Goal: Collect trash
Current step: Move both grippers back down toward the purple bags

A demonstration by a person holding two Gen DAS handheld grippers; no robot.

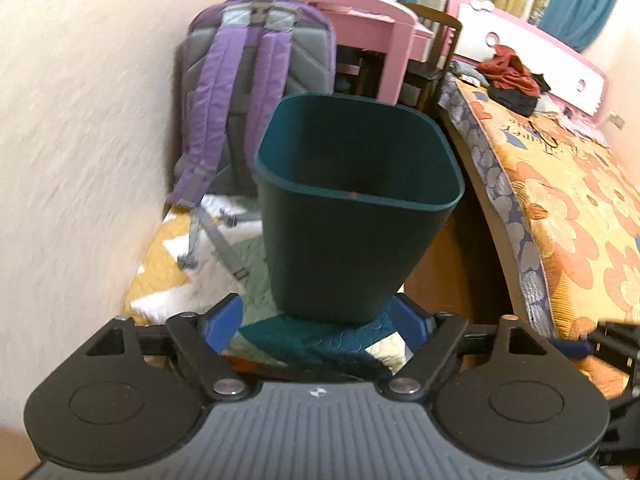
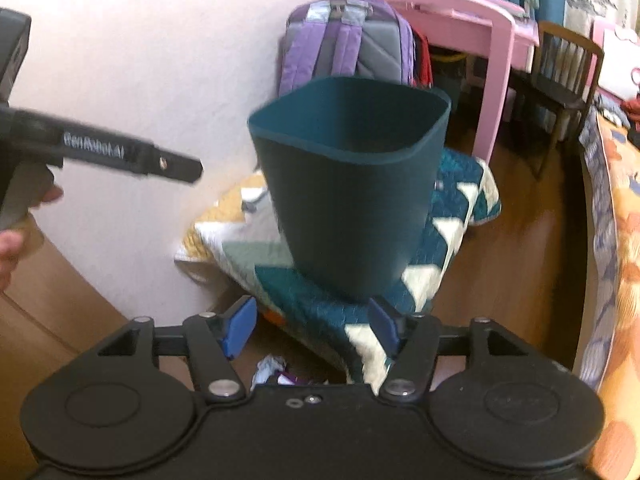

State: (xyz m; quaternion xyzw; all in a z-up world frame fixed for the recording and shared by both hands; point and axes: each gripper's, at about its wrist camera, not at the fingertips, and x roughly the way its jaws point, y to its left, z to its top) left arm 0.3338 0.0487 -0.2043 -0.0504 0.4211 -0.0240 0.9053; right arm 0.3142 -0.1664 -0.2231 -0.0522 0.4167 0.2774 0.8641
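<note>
Standing on quilt (image 1: 208, 288): teal bin (image 1: 352, 216), both grippers open.

A pale textured wall (image 1: 80, 140) runs along the left. Far back stands a pink desk (image 1: 360, 16) before blue curtains (image 1: 580, 0); a floral-covered bed (image 1: 560, 200) fills the right, above wooden floor (image 2: 520, 220).

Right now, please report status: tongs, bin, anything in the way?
Left tongs open, empty. Right tongs open, empty. Bin upright on quilt. Crumpled trash under right tongs.
</note>
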